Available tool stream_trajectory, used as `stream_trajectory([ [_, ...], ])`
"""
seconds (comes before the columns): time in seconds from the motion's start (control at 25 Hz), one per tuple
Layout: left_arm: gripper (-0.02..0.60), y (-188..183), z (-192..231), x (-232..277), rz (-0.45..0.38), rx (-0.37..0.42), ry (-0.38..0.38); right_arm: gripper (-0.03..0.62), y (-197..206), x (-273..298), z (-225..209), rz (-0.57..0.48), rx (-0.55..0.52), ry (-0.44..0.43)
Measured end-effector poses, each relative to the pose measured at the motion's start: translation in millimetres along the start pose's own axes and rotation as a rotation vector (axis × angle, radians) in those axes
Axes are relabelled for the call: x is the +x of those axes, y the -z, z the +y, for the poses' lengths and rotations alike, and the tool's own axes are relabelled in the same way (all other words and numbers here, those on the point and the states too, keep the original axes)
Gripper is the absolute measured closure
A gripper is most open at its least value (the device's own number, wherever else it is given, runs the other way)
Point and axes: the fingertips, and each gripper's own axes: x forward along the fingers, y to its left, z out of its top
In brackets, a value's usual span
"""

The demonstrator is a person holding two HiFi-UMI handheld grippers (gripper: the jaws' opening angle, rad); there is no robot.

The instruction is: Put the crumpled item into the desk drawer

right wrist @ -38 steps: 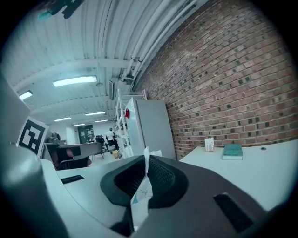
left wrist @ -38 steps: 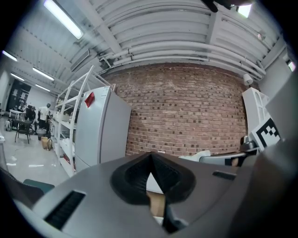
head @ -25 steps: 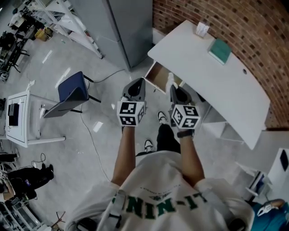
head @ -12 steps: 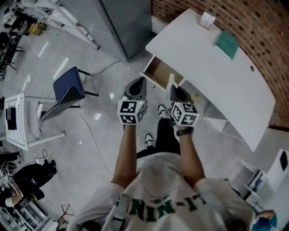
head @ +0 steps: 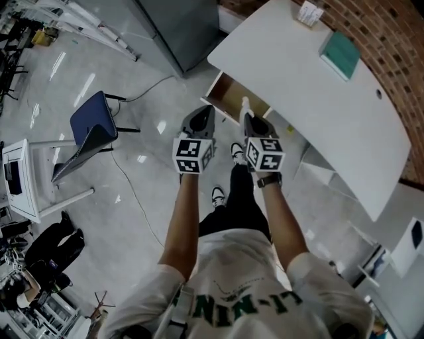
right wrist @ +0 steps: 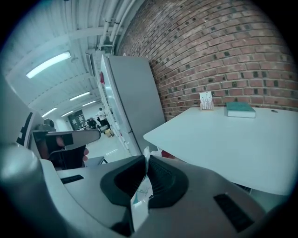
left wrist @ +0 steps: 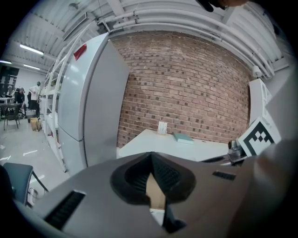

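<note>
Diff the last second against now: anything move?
Almost nothing: only the head view drifted. Right gripper stays shut on the crumpled white item by the open wooden desk drawer; left gripper stays shut, empty. Green book on the white desk untouched.

I count two grippers, the left gripper [head: 204, 114] and the right gripper [head: 252, 119], each one with one marker cube [head: 192, 155], and one crumpled item [right wrist: 139, 197]. There is one white desk [head: 318, 99] with one open drawer [head: 230, 98], and on the desk are one teal book [head: 342, 54] and one small white holder [head: 309, 12]. On the floor [head: 79, 225] I count one blue chair [head: 93, 126], one grey cabinet [head: 179, 26], one small white table [head: 26, 179] and two shoes [head: 217, 195].
</note>
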Motion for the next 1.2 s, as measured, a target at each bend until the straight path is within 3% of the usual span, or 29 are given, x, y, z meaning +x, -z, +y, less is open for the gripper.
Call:
stream_trajectory([
  [0.56, 0.583, 44.6, 14.2, 46.5, -0.019, 0.011, -0.014, 0.579, 63.7, 71.3, -34.3, 0.163, -0.018, -0.013],
  [0.96, 0.583, 74.0, 15.7, 75.6, -0.042, -0.044, -0.010, 0.579, 112.1, 106.8, -71.4, 0.247, -0.026, -0.001],
  [1.2, 0.583, 85.2, 20.2, 85.1, -0.041, -0.023, -0.017, 0.579, 137.6, 131.0, -89.9, 0.290, -0.065, 0.024],
])
